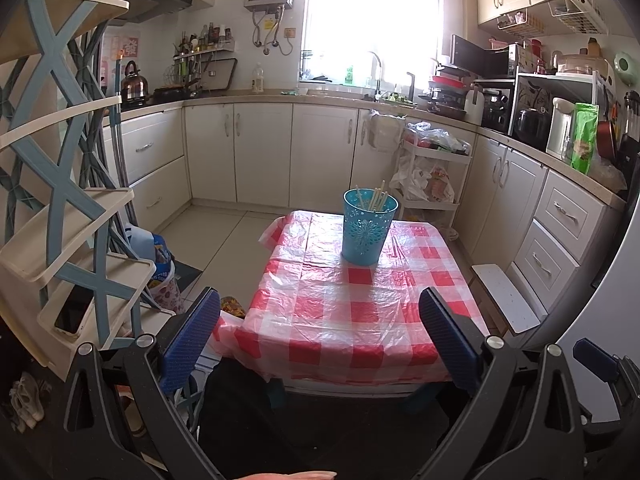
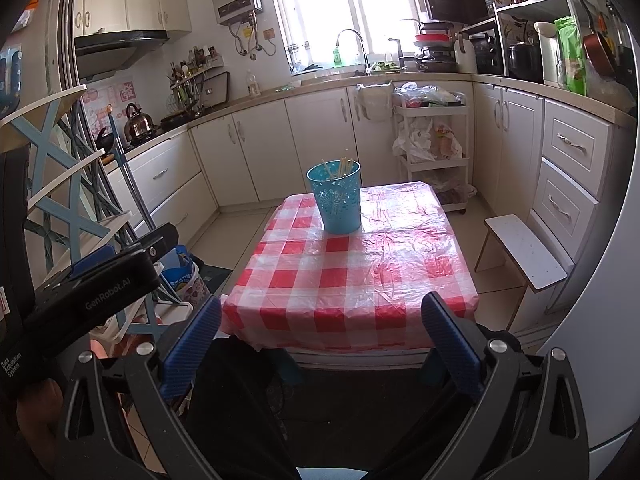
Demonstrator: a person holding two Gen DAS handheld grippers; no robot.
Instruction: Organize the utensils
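Note:
A turquoise perforated holder (image 1: 369, 227) stands upright at the far end of a small table with a red-and-white checked cloth (image 1: 344, 312). Several pale chopsticks (image 1: 378, 199) stand inside it. The holder (image 2: 337, 197), chopsticks (image 2: 343, 168) and table (image 2: 352, 280) also show in the right wrist view. My left gripper (image 1: 318, 308) is open and empty, hovering before the table's near edge. My right gripper (image 2: 322, 316) is open and empty, also short of the near edge. The left gripper's body (image 2: 100, 280) shows at the left of the right wrist view.
A blue-and-cream shelf rack (image 1: 68, 216) stands close on the left with bags (image 1: 160, 272) at its foot. A white stool (image 2: 524, 252) stands right of the table. Cabinets (image 1: 264, 152) and a white trolley (image 2: 432, 148) line the walls beyond.

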